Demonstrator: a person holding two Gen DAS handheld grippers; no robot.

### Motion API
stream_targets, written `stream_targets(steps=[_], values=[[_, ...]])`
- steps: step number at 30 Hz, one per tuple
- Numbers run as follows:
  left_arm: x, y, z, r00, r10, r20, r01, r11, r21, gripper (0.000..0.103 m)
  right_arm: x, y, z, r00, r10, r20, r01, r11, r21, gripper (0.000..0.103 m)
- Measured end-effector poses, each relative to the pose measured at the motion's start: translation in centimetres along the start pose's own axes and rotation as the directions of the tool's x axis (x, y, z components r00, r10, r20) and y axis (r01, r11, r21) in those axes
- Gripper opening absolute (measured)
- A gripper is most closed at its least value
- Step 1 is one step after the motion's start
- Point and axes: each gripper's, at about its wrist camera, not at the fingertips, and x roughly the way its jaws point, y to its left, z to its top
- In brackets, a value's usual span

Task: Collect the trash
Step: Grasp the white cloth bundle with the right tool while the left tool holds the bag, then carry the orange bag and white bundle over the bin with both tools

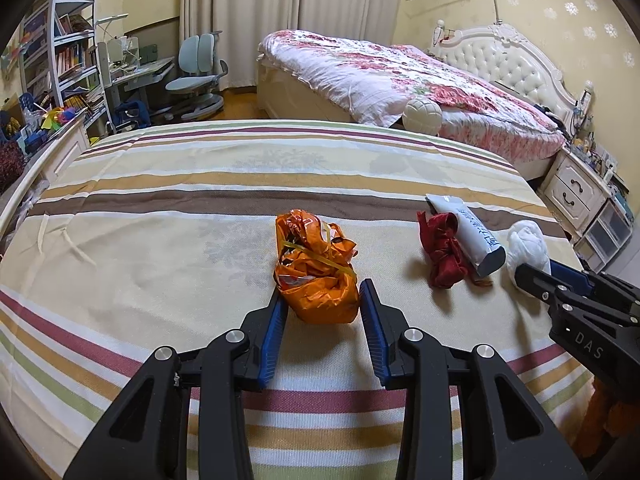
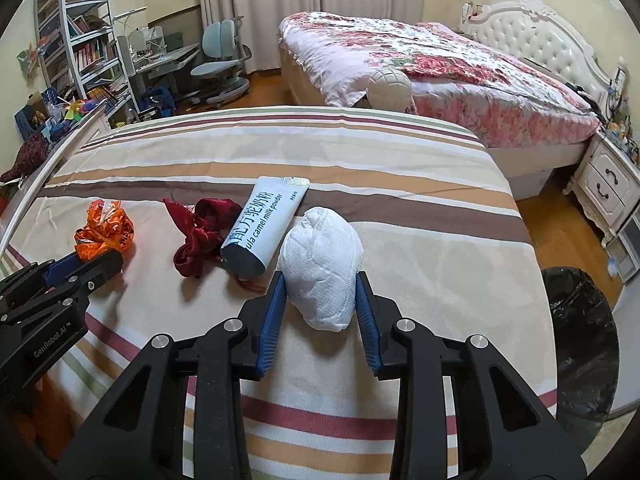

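Trash lies on a striped bed [image 1: 160,240]. A crumpled orange wrapper [image 1: 316,272] sits between the fingers of my left gripper [image 1: 323,292], whose jaws touch its sides. A white wad of tissue [image 2: 322,268] sits between the fingers of my right gripper [image 2: 320,284], jaws against its sides. Between them lie a crumpled red cloth scrap [image 1: 444,252] and a blue-and-white milk powder packet [image 1: 472,232]. In the right wrist view the orange wrapper [image 2: 106,232], red scrap [image 2: 200,232] and packet [image 2: 264,224] lie to the left.
A black-lined trash bin [image 2: 580,344] stands on the floor right of the striped bed. Beyond are a floral bed [image 1: 400,76], a white nightstand [image 1: 576,188], a ball [image 1: 422,116], a desk chair [image 1: 196,76] and bookshelves [image 1: 68,52].
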Motion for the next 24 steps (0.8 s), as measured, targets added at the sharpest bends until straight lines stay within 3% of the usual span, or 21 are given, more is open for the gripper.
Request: stream_targets(steps=[12, 24], values=[[-2.5, -2.7, -1.8, 0.998, -0.052, 0.027, 0.052, 0.999, -0.004, 0.037, -3.7, -4.4, -3.3, 0.999, -0.044, 0.030, 0.041, 0.996, 0.080, 0.034], [-4.5, -10.3, -3.1, 0.986, -0.155, 0.059, 0.148, 0.983, 0.109, 0.037, -8.3, -10.6, -6.7, 0.985, -0.159, 0.073, 0.144, 0.973, 0.181, 0.034]])
